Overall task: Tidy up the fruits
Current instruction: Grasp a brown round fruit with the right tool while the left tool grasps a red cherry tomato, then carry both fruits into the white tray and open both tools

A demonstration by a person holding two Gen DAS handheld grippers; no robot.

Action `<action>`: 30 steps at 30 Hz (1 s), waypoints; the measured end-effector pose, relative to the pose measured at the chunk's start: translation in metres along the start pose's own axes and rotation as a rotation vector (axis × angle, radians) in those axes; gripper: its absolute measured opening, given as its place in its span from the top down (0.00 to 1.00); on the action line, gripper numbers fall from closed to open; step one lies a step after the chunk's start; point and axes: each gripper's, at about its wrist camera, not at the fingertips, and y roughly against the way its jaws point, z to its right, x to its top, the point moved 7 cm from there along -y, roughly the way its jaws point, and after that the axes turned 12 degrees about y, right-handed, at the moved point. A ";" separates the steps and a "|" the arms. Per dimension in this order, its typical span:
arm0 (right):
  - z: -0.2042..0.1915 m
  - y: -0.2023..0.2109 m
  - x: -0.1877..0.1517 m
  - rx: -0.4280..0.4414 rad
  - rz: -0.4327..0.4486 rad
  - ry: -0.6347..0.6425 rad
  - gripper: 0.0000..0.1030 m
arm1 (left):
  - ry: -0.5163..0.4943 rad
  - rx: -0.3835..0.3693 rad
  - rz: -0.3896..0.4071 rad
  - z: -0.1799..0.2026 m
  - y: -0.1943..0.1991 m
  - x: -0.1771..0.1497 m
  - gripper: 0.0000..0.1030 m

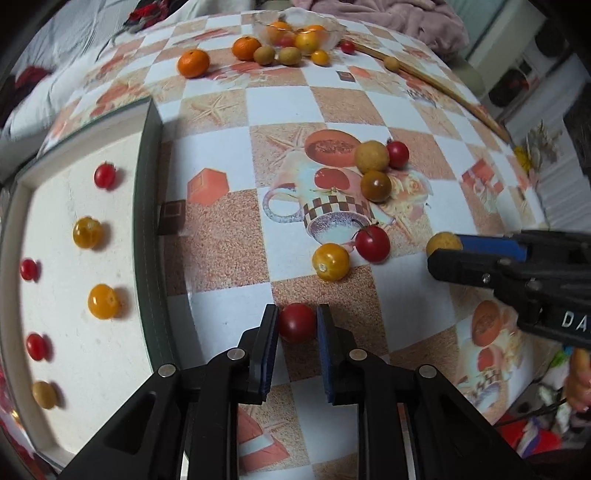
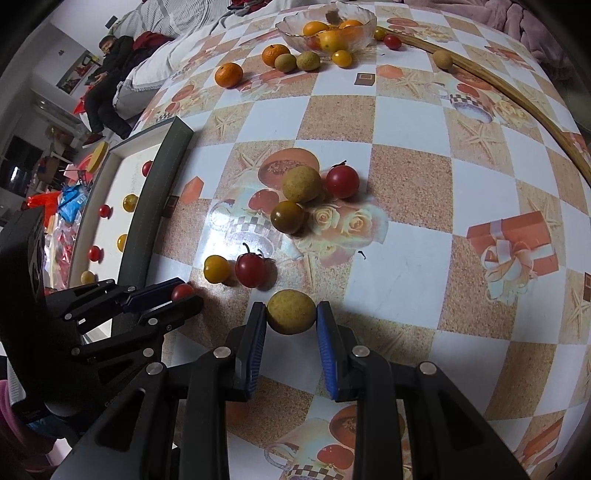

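My table (image 1: 332, 107), checkered cloth: white tray (image 1: 92, 280) at left, glass bowl (image 1: 332, 35) far end, loose tomatoes (image 1: 372, 243) and oranges (image 1: 193, 63), bamboo stick (image 1: 443, 83).

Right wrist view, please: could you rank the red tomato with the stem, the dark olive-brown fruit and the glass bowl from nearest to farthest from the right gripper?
From the right gripper:
1. Red tomato with the stem, just ahead, slightly left.
2. Dark olive-brown fruit, farther up the table, mid-cloth.
3. Glass bowl, at the far edge of the table.

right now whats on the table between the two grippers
A yellow tomato and a stemmed red tomato sit between the left gripper and right gripper, seen in the left wrist view.
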 end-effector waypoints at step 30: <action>-0.129 -0.037 0.142 0.077 0.046 0.201 0.71 | 0.281 0.194 0.245 -0.177 0.073 0.080 0.78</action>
